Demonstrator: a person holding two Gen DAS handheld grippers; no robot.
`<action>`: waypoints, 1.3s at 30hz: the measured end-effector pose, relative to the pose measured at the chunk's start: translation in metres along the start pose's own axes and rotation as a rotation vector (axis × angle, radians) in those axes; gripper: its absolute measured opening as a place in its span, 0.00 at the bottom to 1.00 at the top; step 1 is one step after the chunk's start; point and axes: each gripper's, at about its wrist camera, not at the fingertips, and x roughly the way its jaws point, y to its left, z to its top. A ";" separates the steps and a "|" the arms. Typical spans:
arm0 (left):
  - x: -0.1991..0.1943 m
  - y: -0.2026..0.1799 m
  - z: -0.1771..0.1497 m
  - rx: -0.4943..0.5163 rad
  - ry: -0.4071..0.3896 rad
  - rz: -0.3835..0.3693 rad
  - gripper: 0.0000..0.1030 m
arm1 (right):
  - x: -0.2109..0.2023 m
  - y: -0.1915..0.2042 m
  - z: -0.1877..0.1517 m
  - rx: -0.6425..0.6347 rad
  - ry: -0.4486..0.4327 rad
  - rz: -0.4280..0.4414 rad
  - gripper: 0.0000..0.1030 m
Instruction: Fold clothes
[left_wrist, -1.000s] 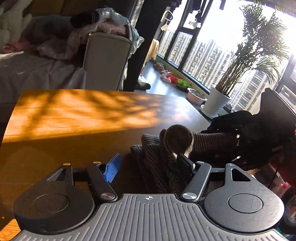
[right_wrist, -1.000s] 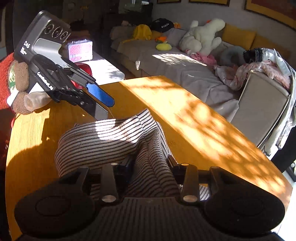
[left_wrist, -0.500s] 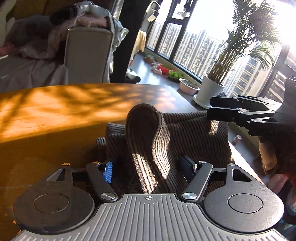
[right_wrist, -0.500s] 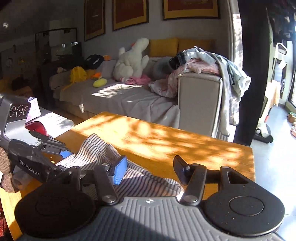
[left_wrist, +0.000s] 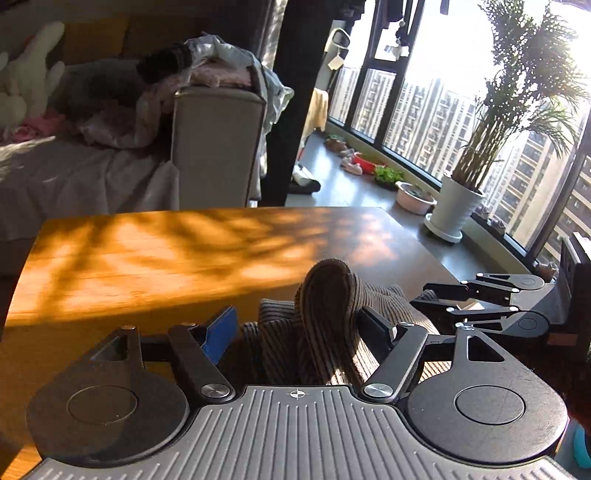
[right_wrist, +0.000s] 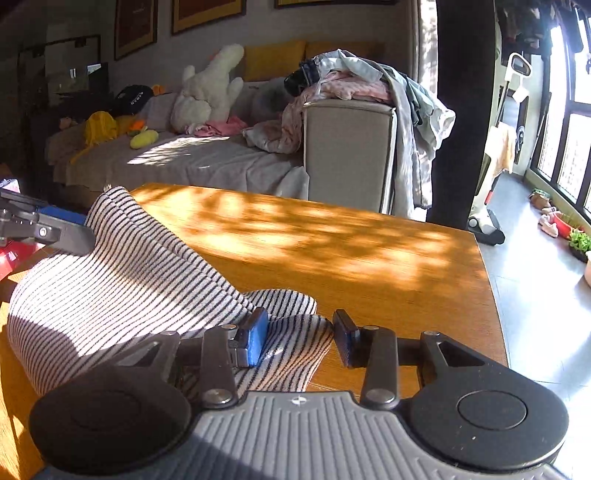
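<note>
While striped garment (right_wrist: 140, 280) drapes table (right_wrist: 332, 243), both hand-held grippers wide, left (left_wrist: 295, 328) possibly touching cloth

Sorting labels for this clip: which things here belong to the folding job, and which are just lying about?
Job:
striped garment
wooden table
left hand-held gripper
right hand-held gripper

Lying about:
plush rabbit
clothes pile on sofa arm
potted palm

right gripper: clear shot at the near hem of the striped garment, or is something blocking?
Probably yes. The right gripper is open, its jaws straddling the striped garment edge on the wooden table. Nothing lies between; the left gripper is at the far end.
</note>
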 end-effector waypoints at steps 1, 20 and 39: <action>0.006 -0.002 0.002 0.007 0.006 -0.003 0.76 | -0.004 0.001 -0.001 -0.003 -0.007 -0.005 0.38; 0.066 0.029 -0.004 -0.137 0.107 -0.059 0.76 | -0.062 0.000 -0.063 0.656 0.201 0.340 0.72; 0.033 0.000 -0.040 -0.256 0.224 -0.239 0.73 | 0.008 -0.028 0.024 0.410 0.076 0.046 0.66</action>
